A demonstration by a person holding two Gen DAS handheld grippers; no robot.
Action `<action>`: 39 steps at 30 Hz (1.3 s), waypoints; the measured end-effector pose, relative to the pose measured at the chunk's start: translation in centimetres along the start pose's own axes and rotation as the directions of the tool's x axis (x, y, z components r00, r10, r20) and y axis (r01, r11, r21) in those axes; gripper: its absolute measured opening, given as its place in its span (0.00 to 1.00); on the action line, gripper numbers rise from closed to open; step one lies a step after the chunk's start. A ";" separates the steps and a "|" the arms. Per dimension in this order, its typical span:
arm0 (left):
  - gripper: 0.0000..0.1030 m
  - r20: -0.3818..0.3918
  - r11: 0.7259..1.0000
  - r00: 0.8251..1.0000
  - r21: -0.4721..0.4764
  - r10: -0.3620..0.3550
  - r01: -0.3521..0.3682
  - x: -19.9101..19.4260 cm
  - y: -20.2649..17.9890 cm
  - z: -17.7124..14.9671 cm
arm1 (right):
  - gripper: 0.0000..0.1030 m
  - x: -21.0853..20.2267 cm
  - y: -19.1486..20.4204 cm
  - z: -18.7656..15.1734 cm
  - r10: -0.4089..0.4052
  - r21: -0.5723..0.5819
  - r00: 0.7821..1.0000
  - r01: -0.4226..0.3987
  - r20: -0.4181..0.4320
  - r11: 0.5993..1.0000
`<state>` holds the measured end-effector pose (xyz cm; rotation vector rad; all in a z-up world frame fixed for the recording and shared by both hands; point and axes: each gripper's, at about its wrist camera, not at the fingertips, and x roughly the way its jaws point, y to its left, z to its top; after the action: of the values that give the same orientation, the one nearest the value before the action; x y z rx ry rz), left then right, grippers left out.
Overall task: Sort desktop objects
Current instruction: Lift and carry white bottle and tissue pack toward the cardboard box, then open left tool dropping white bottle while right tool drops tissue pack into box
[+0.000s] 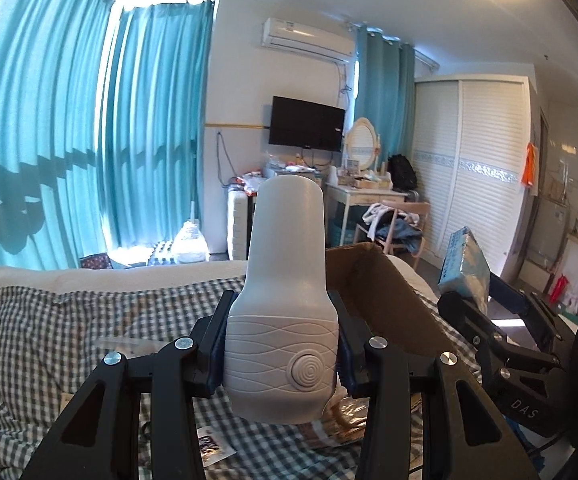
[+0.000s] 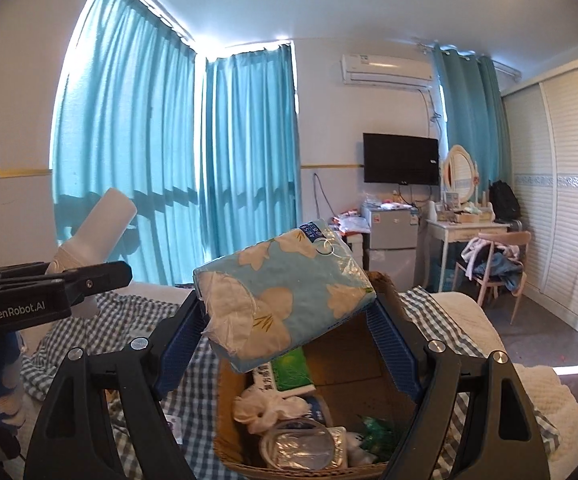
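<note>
Left wrist view
Left gripper (image 1: 281,354): we are seeing its two fingers partly closed, both pads pressing on one grey-white plastic device (image 1: 285,280).
Device position: we are seeing it standing upright between the fingers, its ribbed base with one round button sitting at the pads and its smooth neck rising beyond the fingertips.
Cardboard box (image 1: 385,280): we are counting one, lying just beyond the right finger on the checked cloth (image 1: 69,320).
Right gripper (image 1: 501,320): we are seeing it to the right of our fingers, carrying one blue pack.

Right wrist view
Right gripper (image 2: 287,316): we are seeing its two fingers spread wide, each blue pad touching one end of one tissue pack (image 2: 285,292).
Tissue pack position: we are seeing it tilted and spanning the gap between the fingers, above the open cardboard box (image 2: 369,368).
Box contents: we are counting one green packet (image 2: 291,368), one crumpled white tissue (image 2: 265,408) and one round clear lid (image 2: 301,446) below the fingers; the rest we cannot tell apart.
Left gripper (image 2: 89,280): we are seeing it left of our fingers, holding the one device (image 2: 101,220).
</note>
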<state>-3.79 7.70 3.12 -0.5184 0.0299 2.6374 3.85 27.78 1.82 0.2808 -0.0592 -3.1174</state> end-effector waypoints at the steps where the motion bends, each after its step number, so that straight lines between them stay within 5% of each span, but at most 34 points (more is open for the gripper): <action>1: 0.43 -0.004 1.000 1.000 0.004 -0.006 0.006 0.6 -0.2 0.2 | 0.78 0.1 -0.4 -0.2 -0.013 -0.002 1.000 0.013 -0.008 1.000; 18: 0.43 -0.146 0.992 0.987 0.089 -0.071 0.085 11.4 -4.2 -0.4 | 0.78 4.2 -6.2 -3.0 -0.078 0.086 0.991 0.087 -0.111 0.992; 39: 0.43 -0.295 0.986 0.950 0.095 -0.102 0.135 21.0 -5.2 -2.8 | 0.79 11.5 -7.0 -8.0 -0.098 0.091 0.950 0.130 -0.298 0.987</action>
<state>-17.93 21.05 -6.84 -0.8353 0.2312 2.4051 -6.05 34.27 -8.31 0.7713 -0.2181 -3.1496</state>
